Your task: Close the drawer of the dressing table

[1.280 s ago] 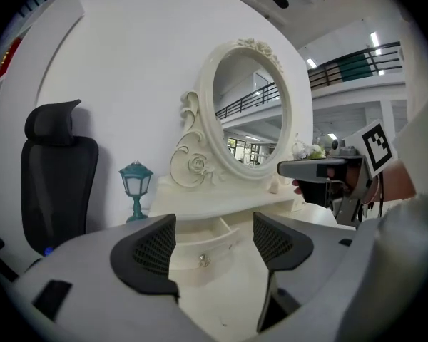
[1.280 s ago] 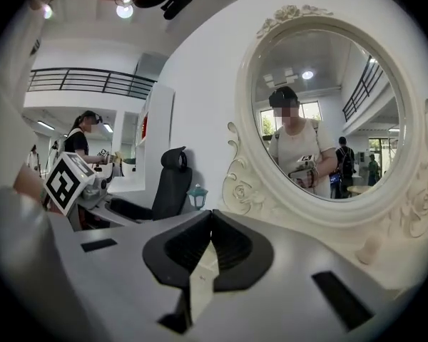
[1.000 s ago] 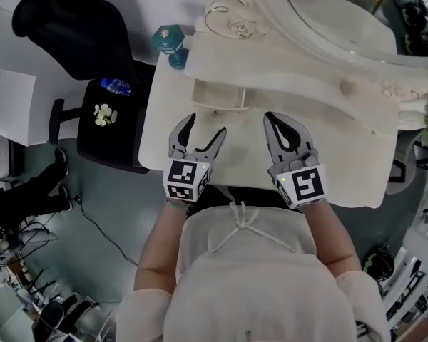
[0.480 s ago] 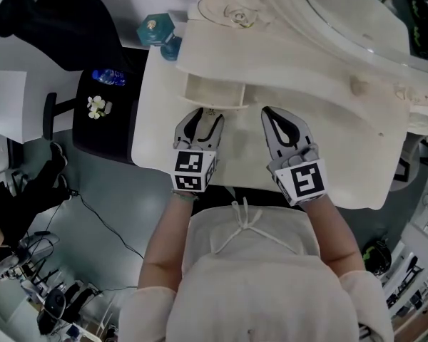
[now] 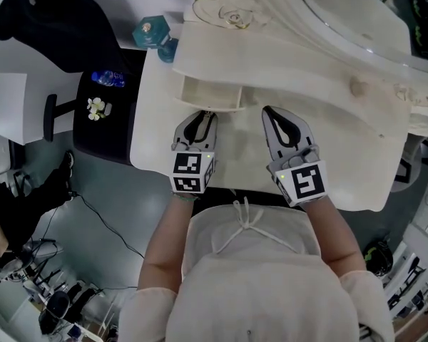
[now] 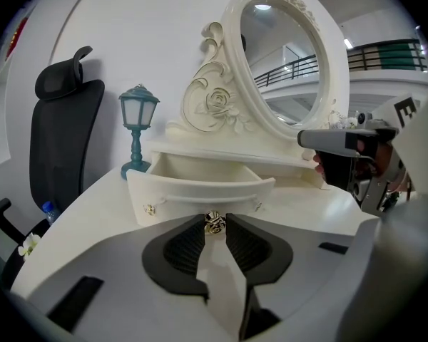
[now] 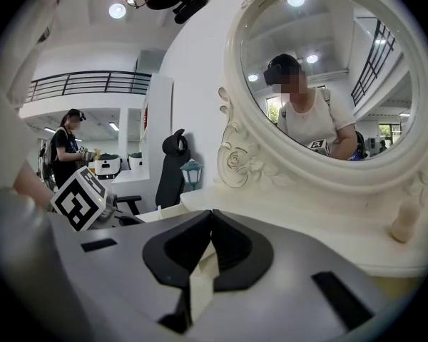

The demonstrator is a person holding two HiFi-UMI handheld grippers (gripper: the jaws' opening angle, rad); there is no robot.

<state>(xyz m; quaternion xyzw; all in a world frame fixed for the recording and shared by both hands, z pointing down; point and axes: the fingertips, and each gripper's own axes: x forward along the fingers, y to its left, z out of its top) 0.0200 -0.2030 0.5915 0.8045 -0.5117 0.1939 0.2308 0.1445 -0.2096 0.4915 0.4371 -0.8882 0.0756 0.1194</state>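
Now the left gripper (image 6: 214,218) is closing on the drawer's (image 6: 200,185) knob (image 6: 214,224) (a purchase for pushing) toward the tabletop's (image 5: 157,141) left edge. The right gripper (image 7: 210,219), jaws together and empty, is hovering spare.

Cream short-sleeved top (image 5: 251,291); grey left hand-held gripper (image 5: 202,114), right hand-held gripper (image 5: 267,110)
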